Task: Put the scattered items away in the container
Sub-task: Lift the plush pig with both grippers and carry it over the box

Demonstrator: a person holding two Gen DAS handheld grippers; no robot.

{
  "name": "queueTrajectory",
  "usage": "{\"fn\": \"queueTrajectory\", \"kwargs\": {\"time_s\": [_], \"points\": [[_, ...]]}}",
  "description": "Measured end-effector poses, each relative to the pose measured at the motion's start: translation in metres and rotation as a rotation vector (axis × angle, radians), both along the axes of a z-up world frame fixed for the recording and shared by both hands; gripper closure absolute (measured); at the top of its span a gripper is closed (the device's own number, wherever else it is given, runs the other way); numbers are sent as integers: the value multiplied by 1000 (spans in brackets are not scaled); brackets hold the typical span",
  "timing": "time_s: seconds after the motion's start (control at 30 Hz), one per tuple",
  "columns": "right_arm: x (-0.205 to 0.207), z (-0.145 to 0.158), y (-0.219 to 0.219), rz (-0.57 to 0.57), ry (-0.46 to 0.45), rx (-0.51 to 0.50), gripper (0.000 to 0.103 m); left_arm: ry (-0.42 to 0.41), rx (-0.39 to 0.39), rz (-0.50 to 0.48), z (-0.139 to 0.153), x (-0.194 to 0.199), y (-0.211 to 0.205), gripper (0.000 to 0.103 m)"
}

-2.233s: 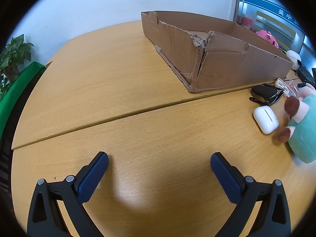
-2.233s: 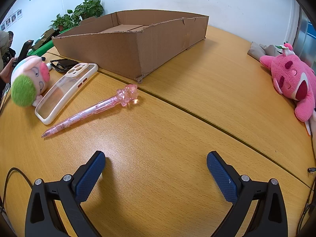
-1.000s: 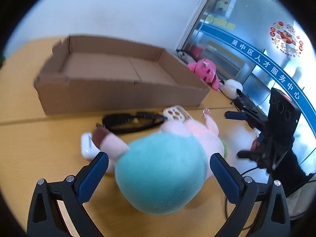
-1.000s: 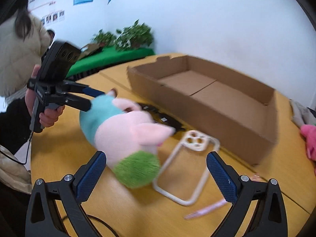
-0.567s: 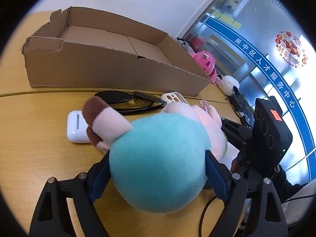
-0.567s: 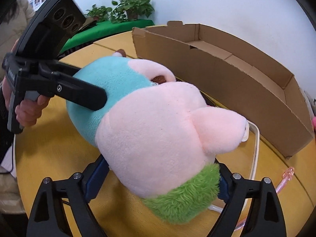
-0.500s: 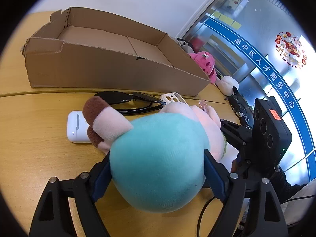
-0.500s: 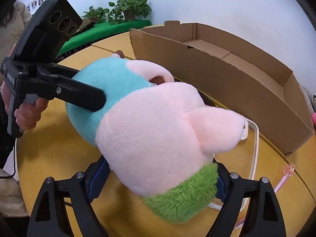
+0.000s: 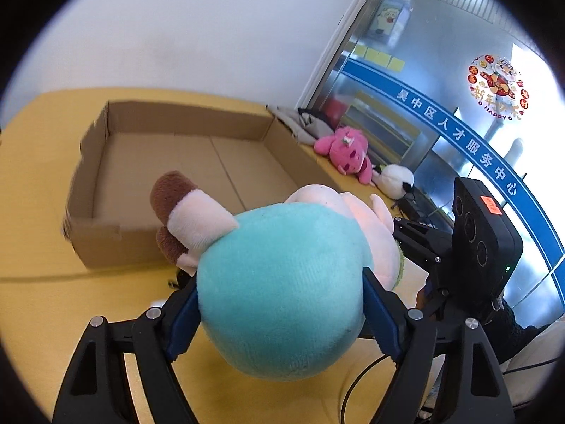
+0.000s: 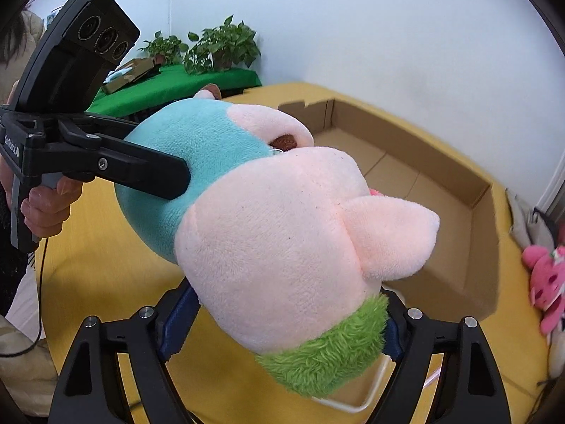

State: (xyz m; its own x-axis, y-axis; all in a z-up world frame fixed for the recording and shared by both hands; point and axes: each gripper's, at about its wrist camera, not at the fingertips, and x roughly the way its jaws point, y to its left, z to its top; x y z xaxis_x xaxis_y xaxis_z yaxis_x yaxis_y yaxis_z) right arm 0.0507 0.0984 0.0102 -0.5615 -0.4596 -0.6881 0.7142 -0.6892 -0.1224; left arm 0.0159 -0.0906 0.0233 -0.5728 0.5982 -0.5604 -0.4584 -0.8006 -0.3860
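The left wrist view alone shows the glass front with the blue banner (image 9: 459, 134). The right wrist view alone shows the potted plants (image 10: 222, 47) and the person's hand (image 10: 44, 208). The left hand-held gripper (image 9: 279, 312) grasps the plush toy (image 9: 282, 293) by its teal end; the right hand-held gripper (image 10: 282, 321) grasps its pink-and-green end. The toy, on the yellow counter (image 9: 39, 300) half a second ago, now hangs above it, near the empty cardboard box (image 9: 176, 120).
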Motion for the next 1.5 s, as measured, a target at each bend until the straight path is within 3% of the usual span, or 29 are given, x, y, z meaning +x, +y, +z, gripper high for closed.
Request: {"fn": "queueTrajectory", "kwargs": {"time_s": [0.5, 0.73, 0.9, 1.0, 1.13, 1.5], "points": [[-83, 136, -42, -10, 275, -54, 19, 272, -77, 10, 138, -73, -28, 22], [-133, 210, -57, 7, 368, -73, 19, 390, -94, 31, 209, -110, -34, 22], [-178, 246, -70, 11, 402, -80, 20, 424, -124, 45, 240, -149, -32, 22], [-224, 242, -86, 4, 375, -83, 21, 375, -116, 52, 240, -185, -35, 22], [-273, 216, -73, -1, 315, -107, 21, 312, -117, 80, 214, -234, -40, 22], [-371, 69, -103, -21, 116, -100, 24, 66, -110, 130, 84, -318, -62, 22]]}}
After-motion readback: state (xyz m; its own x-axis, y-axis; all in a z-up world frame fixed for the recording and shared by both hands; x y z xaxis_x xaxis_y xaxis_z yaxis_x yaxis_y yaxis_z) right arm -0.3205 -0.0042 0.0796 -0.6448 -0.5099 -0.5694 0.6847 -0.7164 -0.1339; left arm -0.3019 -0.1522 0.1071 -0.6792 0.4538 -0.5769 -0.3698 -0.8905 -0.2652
